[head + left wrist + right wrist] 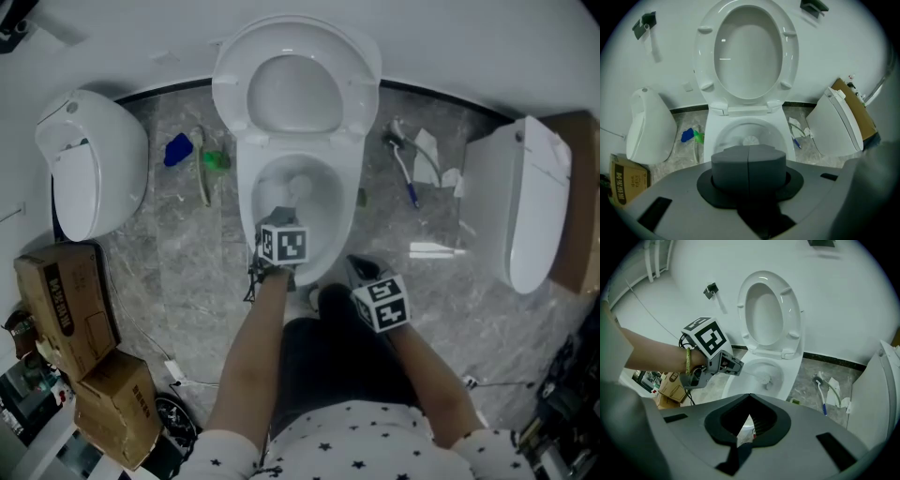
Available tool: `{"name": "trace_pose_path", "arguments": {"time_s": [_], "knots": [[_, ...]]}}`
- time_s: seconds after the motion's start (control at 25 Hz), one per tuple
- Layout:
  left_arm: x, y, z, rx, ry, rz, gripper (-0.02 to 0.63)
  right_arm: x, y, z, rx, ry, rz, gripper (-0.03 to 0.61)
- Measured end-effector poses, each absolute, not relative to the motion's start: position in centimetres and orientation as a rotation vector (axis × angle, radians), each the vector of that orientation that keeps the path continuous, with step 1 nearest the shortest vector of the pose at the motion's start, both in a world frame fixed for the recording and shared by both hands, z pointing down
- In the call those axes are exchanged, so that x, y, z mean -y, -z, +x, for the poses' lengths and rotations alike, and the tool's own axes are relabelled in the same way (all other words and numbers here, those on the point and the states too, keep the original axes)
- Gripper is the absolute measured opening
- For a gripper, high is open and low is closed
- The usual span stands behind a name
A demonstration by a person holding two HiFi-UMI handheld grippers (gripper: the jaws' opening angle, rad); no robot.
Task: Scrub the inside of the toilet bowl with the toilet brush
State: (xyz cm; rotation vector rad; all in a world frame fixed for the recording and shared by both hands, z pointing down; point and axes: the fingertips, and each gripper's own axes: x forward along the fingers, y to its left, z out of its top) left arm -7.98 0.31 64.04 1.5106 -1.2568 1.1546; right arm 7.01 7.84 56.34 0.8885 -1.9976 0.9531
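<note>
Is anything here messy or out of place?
Yes. The floor beside the toilet is littered: a second brush and white scraps lie to its right, a blue object and a green object to its left.

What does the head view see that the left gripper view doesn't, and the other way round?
Only the head view shows the right hand-held gripper, held back from the bowl, plus the person's arms and starry shirt. Only the left gripper view shows the left hand-held gripper close up, jaws closed together, and a dark fitting high on the wall. Both show the toilet bowl, its raised seat, and the toilet brush, its white head inside the bowl.
</note>
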Motion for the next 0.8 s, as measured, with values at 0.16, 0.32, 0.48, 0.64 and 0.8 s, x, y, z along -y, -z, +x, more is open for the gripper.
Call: {"name": "trace_pose_path", "arguments": {"time_s": [0.16,0.32,0.48,0.64,0.8], "knots": [[-2.4,-62.9,-7.8,1.256,-1.139,1.503,0.153,-8.0,-55.3,7.0,2.006,-0.934,0.9,0.006],[-4.5,-61.7,-7.8,1.265,-1.131,1.49,0.153,-8.3,-54.2,6.7,2.017,-0.914,0.905,0.006],[-6.4,-60.6,-8.0,1.278,-1.114,1.478,0.153,-9.4,-53.3,6.4,2.031,-0.885,0.893,0.006],[-7.9,-59.3,-8.2,1.297,-1.095,1.476,0.153,-10.2,-52.7,6.3,2.039,-0.869,0.887,0.006],[-9.9,-57.9,-8.4,1.305,-1.087,1.476,0.153,-11.0,-51.9,6.3,2.04,-0.871,0.893,0.006]]}}
